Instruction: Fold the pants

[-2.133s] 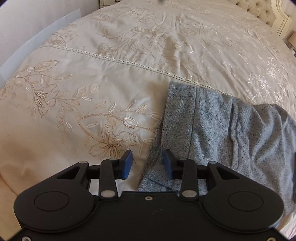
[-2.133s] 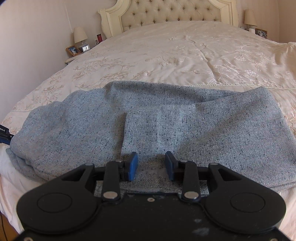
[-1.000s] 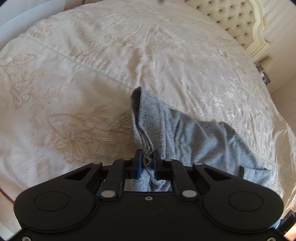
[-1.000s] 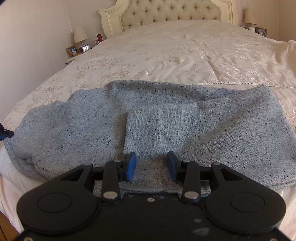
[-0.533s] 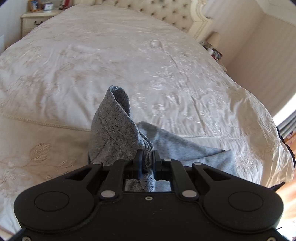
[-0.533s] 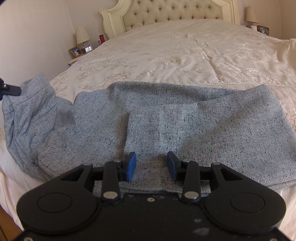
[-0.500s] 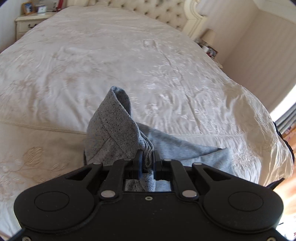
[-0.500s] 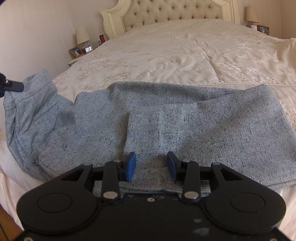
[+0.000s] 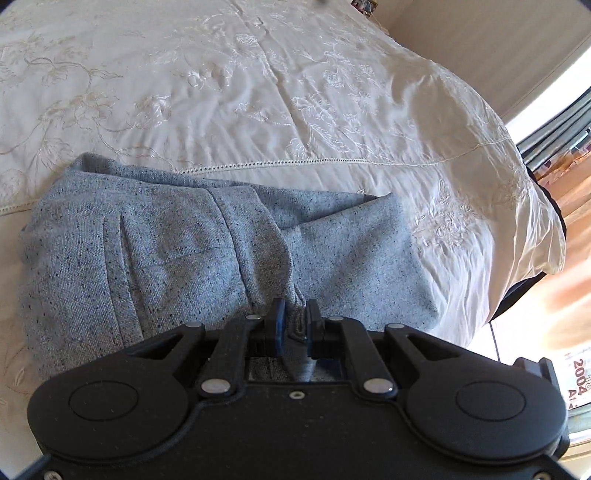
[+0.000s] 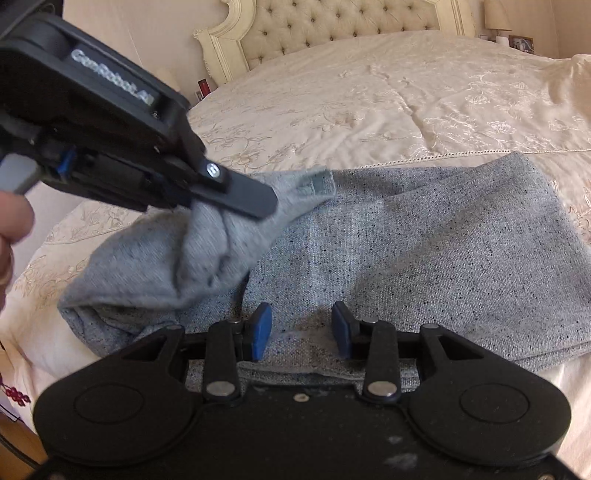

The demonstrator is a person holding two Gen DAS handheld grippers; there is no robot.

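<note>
Grey speckled pants [image 10: 424,251] lie across the near part of the bed. My left gripper [image 9: 295,314] is shut on a bunched end of the pants [image 9: 295,328], and the fabric trails from its pads over the flat part [image 9: 166,258]. In the right wrist view the left gripper [image 10: 255,201] comes in from the upper left, holding the lifted grey fold [image 10: 207,254] above the lying layer. My right gripper [image 10: 301,321] stands open low over the pants' near edge, its blue pads [image 10: 260,328] apart, with flat fabric under and between them.
A cream embroidered bedspread [image 9: 258,92] covers the bed, with a lace seam [image 9: 332,162] just beyond the pants. A tufted headboard [image 10: 332,29] and a lamp [image 10: 496,14] stand at the back. The bed's edge [image 9: 535,240] drops off at the right. A hand [image 10: 11,221] shows at the left.
My left gripper has carried the pants' end from the left side across and over the lying pants, rolling as it went. The right gripper has stayed in place, still open.
</note>
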